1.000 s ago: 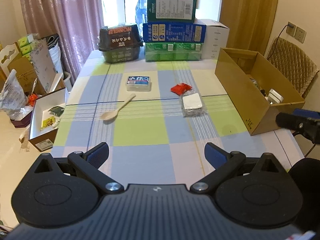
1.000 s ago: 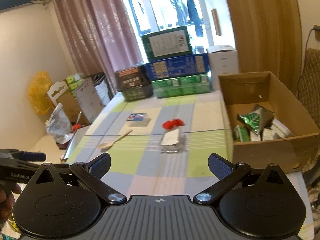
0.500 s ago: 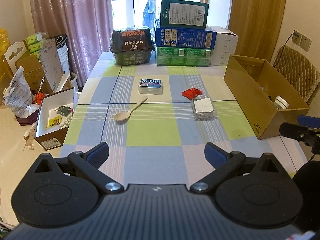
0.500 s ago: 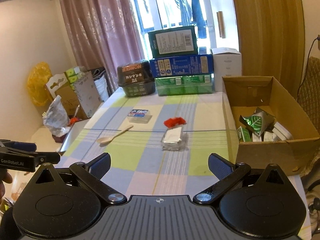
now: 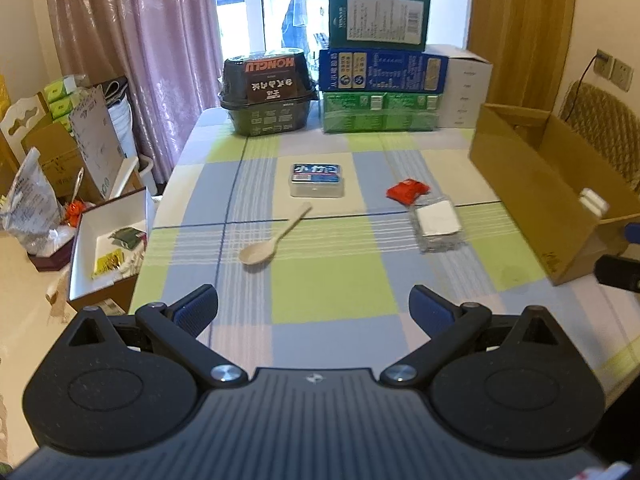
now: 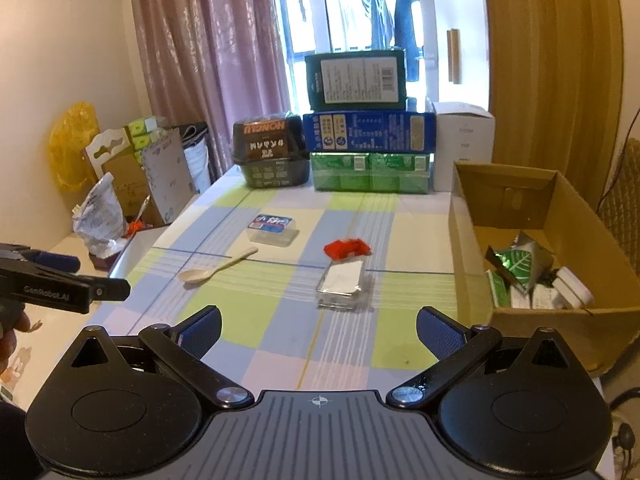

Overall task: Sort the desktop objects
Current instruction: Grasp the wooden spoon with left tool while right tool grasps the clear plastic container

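Left gripper (image 5: 312, 310) spread, empty, above near worktop (image 5: 328, 300) edge — wooden spoon (image 5: 276, 236) lies ahead, slightly left, handle slanting away-right toward clear lidded box (image 5: 317, 180). Right gripper (image 6: 318, 330) also spread; foil-topped packet (image 6: 342, 284) nearer it — cardboard box (image 6: 464, 248) right.

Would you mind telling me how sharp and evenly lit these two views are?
Left wrist view: slight motion blur on the spoon and cardboard box, window blown out. Right wrist view: sharper, backlit by the window, edges bent by the fisheye.
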